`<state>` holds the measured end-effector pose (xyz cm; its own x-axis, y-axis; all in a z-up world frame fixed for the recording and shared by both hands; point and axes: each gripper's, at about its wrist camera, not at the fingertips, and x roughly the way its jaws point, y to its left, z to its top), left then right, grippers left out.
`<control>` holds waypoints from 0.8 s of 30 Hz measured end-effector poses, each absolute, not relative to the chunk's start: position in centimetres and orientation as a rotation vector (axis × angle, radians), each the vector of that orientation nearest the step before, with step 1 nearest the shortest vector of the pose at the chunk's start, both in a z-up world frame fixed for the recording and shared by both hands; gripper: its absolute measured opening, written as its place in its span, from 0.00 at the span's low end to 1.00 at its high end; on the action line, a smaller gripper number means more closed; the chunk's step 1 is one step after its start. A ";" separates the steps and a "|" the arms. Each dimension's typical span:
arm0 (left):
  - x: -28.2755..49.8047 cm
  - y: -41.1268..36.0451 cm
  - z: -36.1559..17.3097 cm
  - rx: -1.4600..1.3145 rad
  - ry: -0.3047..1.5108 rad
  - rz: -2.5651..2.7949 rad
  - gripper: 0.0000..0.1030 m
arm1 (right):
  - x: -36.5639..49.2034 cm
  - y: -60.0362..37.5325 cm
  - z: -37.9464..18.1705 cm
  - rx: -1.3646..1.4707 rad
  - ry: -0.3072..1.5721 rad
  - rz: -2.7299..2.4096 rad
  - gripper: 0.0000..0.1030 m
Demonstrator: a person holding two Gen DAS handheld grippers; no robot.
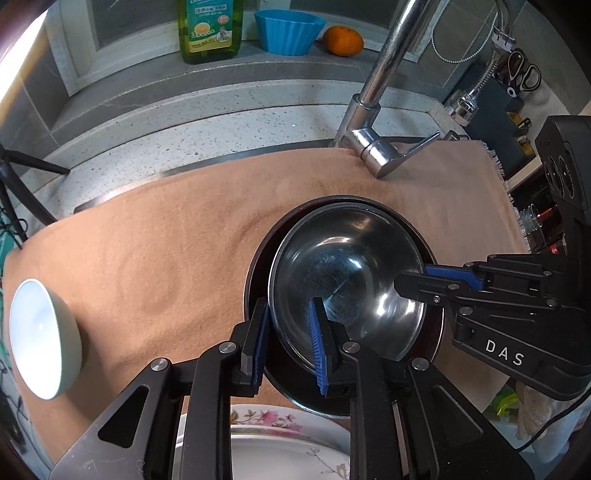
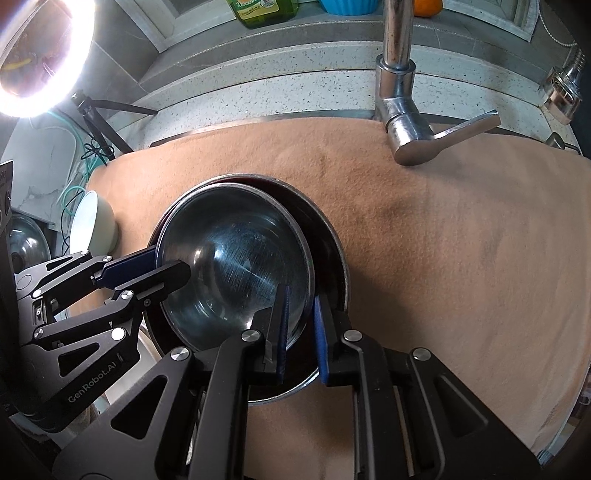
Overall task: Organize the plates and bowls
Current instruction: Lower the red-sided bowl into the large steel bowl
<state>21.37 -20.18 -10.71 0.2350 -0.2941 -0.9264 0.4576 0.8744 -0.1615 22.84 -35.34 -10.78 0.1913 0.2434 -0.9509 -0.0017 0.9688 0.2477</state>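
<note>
Bowl of shiny steel (image 1: 347, 280) sits inside a dark round plate (image 1: 255, 280), and both rest on a soft tan cloth (image 1: 166, 251) spread over the speckled grey counter (image 1: 207, 125).

The left gripper (image 1: 288, 339) has one blue pad inside the steel bowl and one outside, at about 7 o'clock on the rim. The rim stands between the pads, but a gap shows on each side, so the left gripper is let go, not squeezing.

The right gripper (image 2: 301, 328) is at the other side of the same bowl, at about 4 o'clock. Its pads also stand either side of the rim, loose and not pinching.

A pale green round bowl (image 1: 44, 339) leans on its side on the cloth, well apart at 9 o'clock. A white plate with pink flowers (image 1: 273, 424) peeks out at 6 o'clock, under the left gripper.

A shiny metal tap (image 1: 373, 122) stands at 12 o'clock. On the ledge behind are a green soap bottle (image 1: 210, 29), a blue wavy cup (image 1: 288, 29) and an orange (image 1: 343, 40).
</note>
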 end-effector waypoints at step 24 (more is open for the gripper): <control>21.6 -20.2 -10.9 0.145 1.255 -0.542 0.18 | 23.0 -35.7 -10.8 0.245 1.409 0.178 0.15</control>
